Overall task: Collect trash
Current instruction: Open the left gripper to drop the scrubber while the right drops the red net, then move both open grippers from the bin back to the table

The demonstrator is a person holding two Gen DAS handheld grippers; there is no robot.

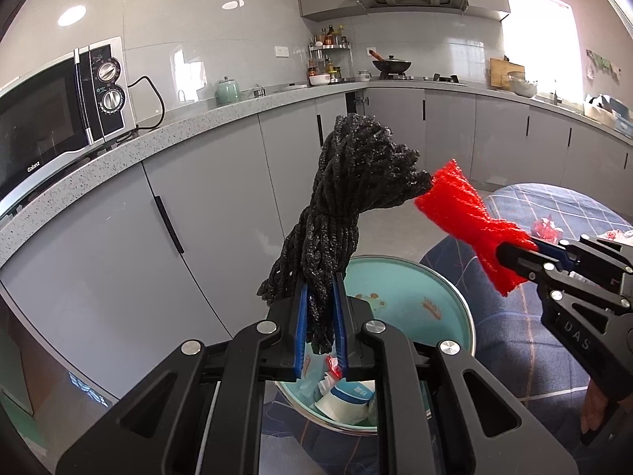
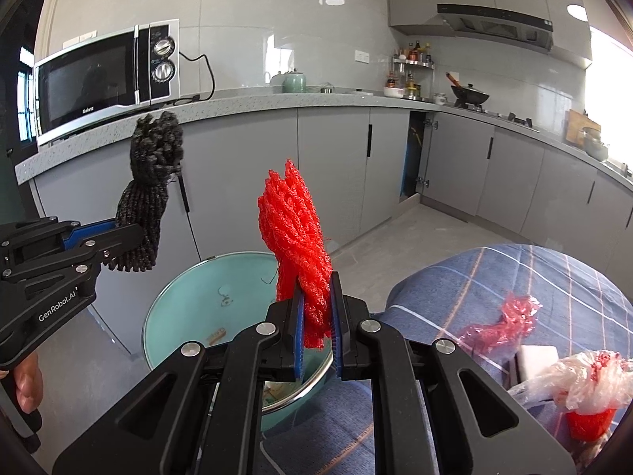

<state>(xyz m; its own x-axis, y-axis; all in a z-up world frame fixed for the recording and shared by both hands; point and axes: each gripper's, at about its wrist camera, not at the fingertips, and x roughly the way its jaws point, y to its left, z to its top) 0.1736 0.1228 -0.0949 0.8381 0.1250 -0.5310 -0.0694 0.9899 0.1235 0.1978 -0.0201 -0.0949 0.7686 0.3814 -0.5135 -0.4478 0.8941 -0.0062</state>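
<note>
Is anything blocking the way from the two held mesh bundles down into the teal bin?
Nothing visible. The black mesh and red mesh hang in shut tongs above the open bin, which has no lid.

Black foam netting [image 1: 348,206] stood bunched upright above the teal trash bin [image 1: 415,289]; red foam netting [image 2: 296,229] stood upright alongside, also over it.

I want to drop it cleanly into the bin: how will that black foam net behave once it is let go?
The black foam net stands above the left gripper yet sags, so probably soft and springy. Its open mesh suggests lightness; it may drift or bounce off the teal bin.
</note>
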